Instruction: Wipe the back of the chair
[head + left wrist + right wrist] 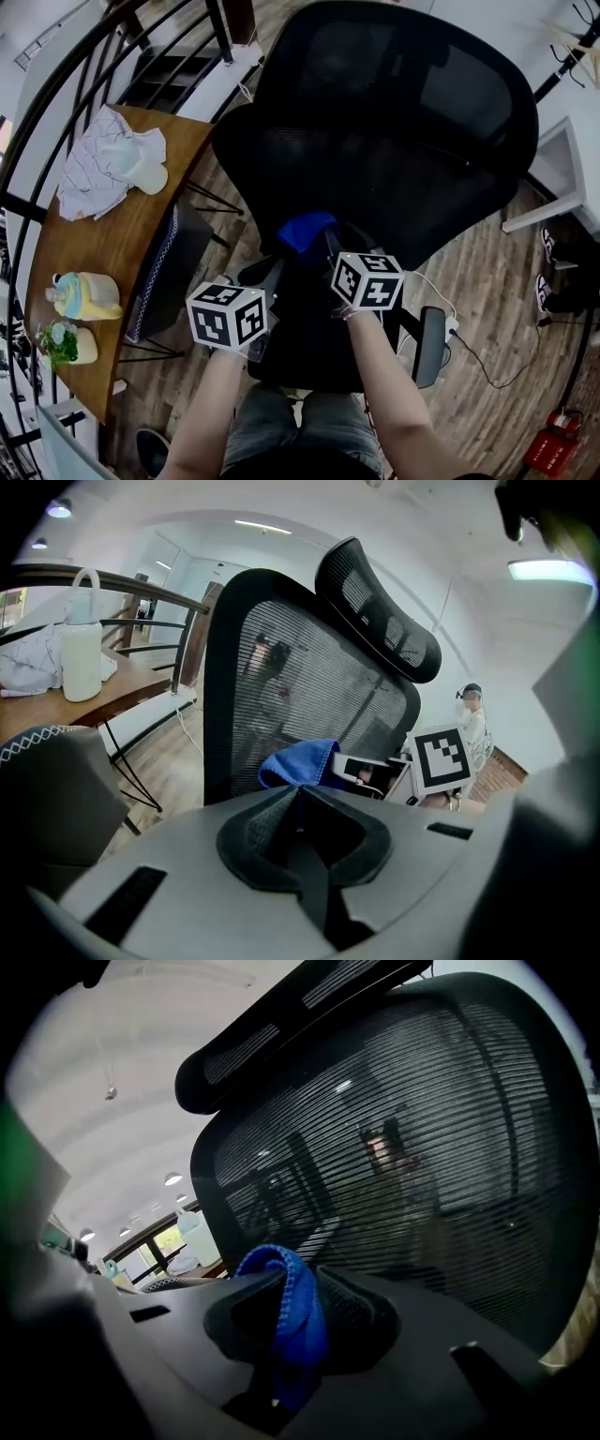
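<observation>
A black mesh office chair (pixel 394 122) stands in front of me, its backrest (pixel 422 1166) and headrest (pixel 384 611) filling both gripper views. My right gripper (pixel 323 239) is shut on a blue cloth (pixel 305 230), held just short of the lower backrest. The blue cloth (pixel 291 1312) shows pinched between its jaws. My left gripper (pixel 272 272) is beside it, lower and to the left, shut with nothing in it. The left gripper view shows the blue cloth (pixel 300 764) and the right gripper's marker cube (pixel 441 757) ahead.
A curved wooden table (pixel 112 234) at the left carries a crumpled white cloth (pixel 108 164), a bottle (pixel 84 295) and a small plant (pixel 66 342). A dark chair (pixel 169 272) is tucked under it. A black railing (pixel 84 75) runs behind. A white desk (pixel 562 178) stands at right.
</observation>
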A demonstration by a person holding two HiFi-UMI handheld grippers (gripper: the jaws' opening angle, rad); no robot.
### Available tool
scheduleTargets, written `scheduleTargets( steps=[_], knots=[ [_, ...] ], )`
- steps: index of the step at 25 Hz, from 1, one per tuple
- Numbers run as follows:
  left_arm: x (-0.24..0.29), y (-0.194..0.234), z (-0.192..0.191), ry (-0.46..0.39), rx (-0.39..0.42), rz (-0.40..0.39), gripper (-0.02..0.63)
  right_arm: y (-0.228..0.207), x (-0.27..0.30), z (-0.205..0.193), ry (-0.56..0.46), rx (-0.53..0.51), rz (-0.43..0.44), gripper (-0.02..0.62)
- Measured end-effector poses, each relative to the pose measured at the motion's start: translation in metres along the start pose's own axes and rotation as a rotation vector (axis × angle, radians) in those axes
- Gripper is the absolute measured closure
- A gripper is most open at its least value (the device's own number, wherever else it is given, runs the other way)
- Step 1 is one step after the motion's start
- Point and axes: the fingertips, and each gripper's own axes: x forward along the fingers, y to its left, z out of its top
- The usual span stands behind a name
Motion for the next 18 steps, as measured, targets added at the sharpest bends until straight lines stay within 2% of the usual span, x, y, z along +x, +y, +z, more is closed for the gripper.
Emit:
scheduleTargets(
  steps=[18],
  knots=[
    [0.043, -0.061, -0.013, 0.052, 0.028, -0.071, 0.584, -0.098, -0.066, 0.011, -0.07, 0.064, -0.152, 0.502]
  ],
)
